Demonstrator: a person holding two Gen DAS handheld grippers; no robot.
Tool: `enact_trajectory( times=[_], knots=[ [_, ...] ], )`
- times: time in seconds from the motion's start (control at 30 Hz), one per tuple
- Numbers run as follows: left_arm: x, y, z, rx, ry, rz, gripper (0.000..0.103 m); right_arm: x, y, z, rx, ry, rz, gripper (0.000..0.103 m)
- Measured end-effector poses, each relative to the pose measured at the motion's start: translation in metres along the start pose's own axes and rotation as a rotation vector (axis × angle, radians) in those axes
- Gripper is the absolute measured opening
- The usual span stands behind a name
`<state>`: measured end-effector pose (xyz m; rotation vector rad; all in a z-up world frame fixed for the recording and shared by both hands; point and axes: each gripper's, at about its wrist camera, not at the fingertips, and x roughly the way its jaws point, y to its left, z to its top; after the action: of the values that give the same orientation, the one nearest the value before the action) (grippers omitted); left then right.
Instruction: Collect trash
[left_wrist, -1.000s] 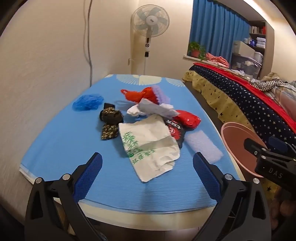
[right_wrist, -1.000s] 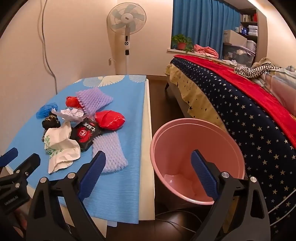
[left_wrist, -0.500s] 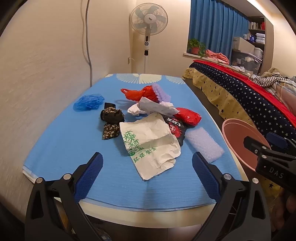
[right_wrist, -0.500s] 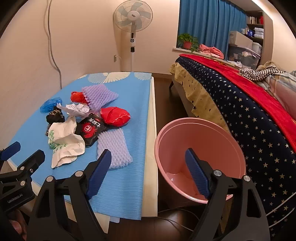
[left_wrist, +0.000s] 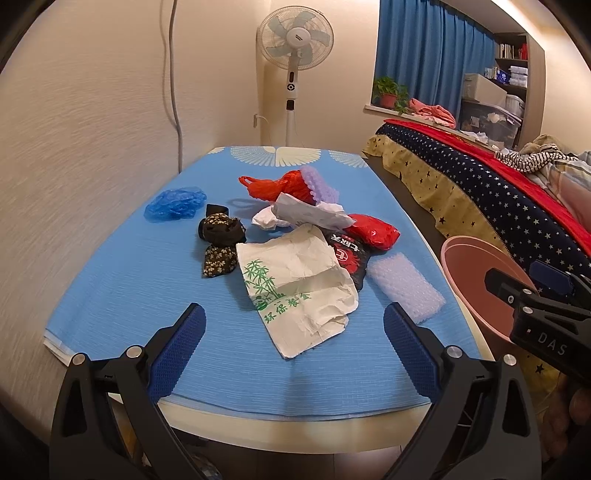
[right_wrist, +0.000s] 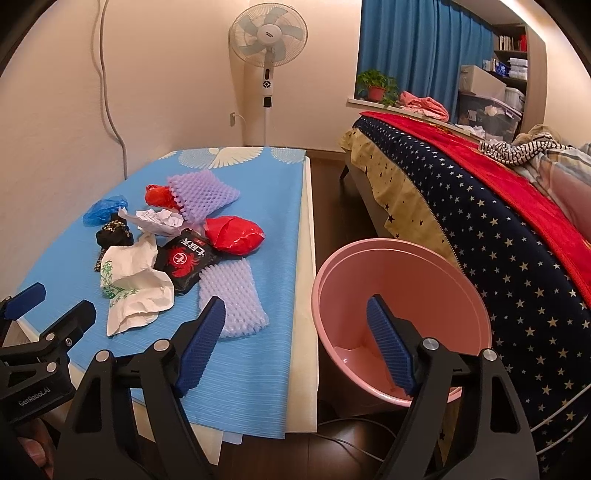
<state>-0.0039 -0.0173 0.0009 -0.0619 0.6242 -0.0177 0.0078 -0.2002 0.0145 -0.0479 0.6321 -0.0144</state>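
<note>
The trash lies in a loose heap on the blue mat that covers the table (left_wrist: 122, 295), all of it placed here by the white bag (left_wrist: 295, 284) with green bamboo print, the piece nearest the tools. Touching its far right edge is a black packet (left_wrist: 349, 254) with red print, and past that a red bag (left_wrist: 375, 230). Right of the white bag lies a lilac foam net (left_wrist: 404, 288). Beyond the white bag sit crumpled paper (left_wrist: 310, 216), a second red bag (left_wrist: 277, 186) and another foam net (left_wrist: 319, 184). Left of it is a dark flowered cloth (left_wrist: 219, 238), and farther left a blue plastic wad (left_wrist: 175, 203).

A pink bin (right_wrist: 400, 291) stands on the floor right of the table, beside the bed (right_wrist: 498, 229).

The left tool (left_wrist: 293, 334) hangs spread over the near table edge, nothing between its jaws. The right tool (right_wrist: 295, 339) is spread too, over the gap between table and bin; its jaws closed a little within the last second, with nothing between them.
</note>
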Motion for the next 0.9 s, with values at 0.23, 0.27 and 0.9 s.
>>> enact_trajectory(
  times=[0.23,0.27,0.9],
  knots=[
    [-0.0006,-0.0007,-0.0003,0.003,0.001,-0.002,0.094,-0.0002,-0.0007,-0.0002,-0.003,-0.002,0.001,0.078],
    [-0.0014,-0.0014,-0.0004,0.005,-0.001,-0.002,0.094,-0.0005,-0.0005,-0.0003,-0.003,-0.002,0.0,0.078],
    [-0.0004,-0.0001,0.001,0.0,0.003,-0.011,0.09,-0.0009,-0.0001,-0.0006,-0.007,-0.002,0.001,0.077]
  ],
)
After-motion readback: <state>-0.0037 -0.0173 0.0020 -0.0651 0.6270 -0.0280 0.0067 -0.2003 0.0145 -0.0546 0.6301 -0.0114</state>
